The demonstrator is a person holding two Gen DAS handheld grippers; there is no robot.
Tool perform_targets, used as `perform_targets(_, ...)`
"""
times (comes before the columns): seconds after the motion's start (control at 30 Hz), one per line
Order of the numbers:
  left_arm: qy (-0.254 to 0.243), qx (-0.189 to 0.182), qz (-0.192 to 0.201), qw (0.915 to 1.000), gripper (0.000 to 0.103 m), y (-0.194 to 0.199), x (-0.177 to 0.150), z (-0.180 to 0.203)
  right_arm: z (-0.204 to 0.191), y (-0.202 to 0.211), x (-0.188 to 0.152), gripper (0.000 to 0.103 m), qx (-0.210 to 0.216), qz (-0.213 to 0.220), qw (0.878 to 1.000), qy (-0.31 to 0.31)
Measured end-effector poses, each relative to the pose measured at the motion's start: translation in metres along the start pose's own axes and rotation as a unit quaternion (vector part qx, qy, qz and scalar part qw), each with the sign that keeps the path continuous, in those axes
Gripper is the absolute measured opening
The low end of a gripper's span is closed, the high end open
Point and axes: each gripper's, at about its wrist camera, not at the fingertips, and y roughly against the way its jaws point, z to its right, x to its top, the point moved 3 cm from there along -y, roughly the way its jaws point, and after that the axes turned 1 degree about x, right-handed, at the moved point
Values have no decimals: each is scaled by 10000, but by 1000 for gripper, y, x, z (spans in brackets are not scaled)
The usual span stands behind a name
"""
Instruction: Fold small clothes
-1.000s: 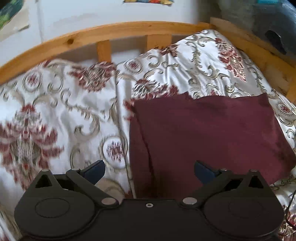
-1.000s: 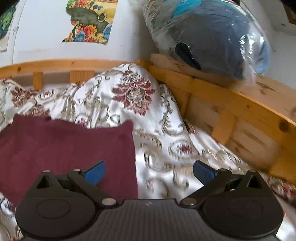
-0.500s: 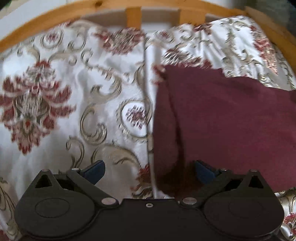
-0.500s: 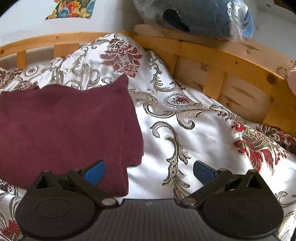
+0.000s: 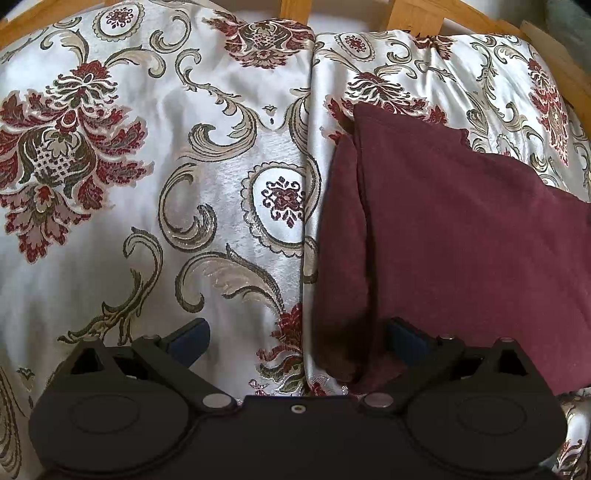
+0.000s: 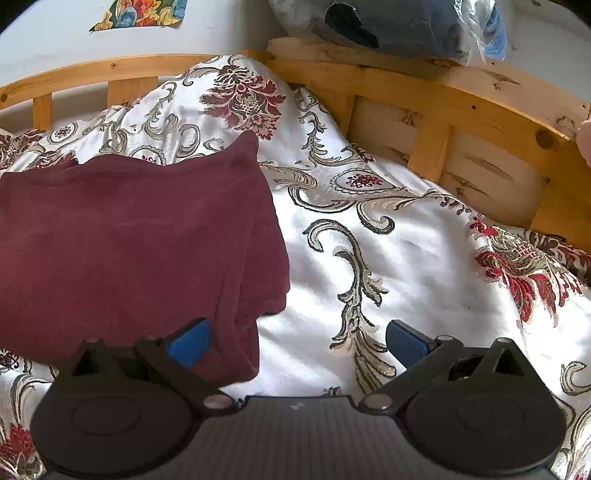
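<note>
So the whole thing happens on a bed covered with a shiny white satin bedspread [image 5: 110,229], the kind with big dark red flower medallions and gold-grey scrolls all over it. There's a seam running down it in the left wrist view, right beside the garment. A pine bed frame [image 6: 424,99] with slats wraps around the far side and the right side, and behind that is a plain white wall with a colourful picture [image 6: 138,13] stuck on it. Sitting on top of the frame's corner is a dark blue bundle in clear plastic [image 6: 399,22].

The piece of clothing is a maroon garment [image 5: 461,236], already folded into a rough rectangle, lying flat on the bedspread. Soft, slightly fuzzy looking fabric, and you can see stacked layers along both side edges, so it's a few folds thick. The far edge has a little notch in it.

The left gripper [image 5: 297,338] is spread wide with nothing in it, down low at the garment's near left corner; its right blue pad [image 5: 406,338] sits over the fabric, the other over bare bedspread. The right gripper [image 6: 295,341] is the mirror of that: wide apart, empty, at the near right corner, left pad [image 6: 188,343] over the cloth.
</note>
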Motion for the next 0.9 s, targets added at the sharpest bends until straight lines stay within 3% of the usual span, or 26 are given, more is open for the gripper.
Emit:
perform_targets(0.2,45,-57,3,10000,102,1,1,-2,0,0,-1,103,4,-12,10000,-49)
perform_targets(0.33,85,-131,318,9994,102,14,2,-3,0,0,-1,103,-4,-7,10000,-39)
perform_targets(0.4,27,-373,603,9975,102,25,4,0,0,0,-1,103,-5,0,10000,-38)
perform_targets(0.5,-162,-782,802,9936,94,35,5,7,1,0,-2,103,13,3,10000,-63)
perform_targets(0.6,-410,-959,651,9924,81,30,3,18,1,0,-3,103,27,13,10000,-91)
perform_targets(0.83,-454,-1286,123,9906,15,13,-4,26,1,1,-5,103,40,34,9999,-148)
perform_targets(0.9,-480,-1230,155,9911,6,12,-6,25,2,1,-6,103,45,37,9999,-161)
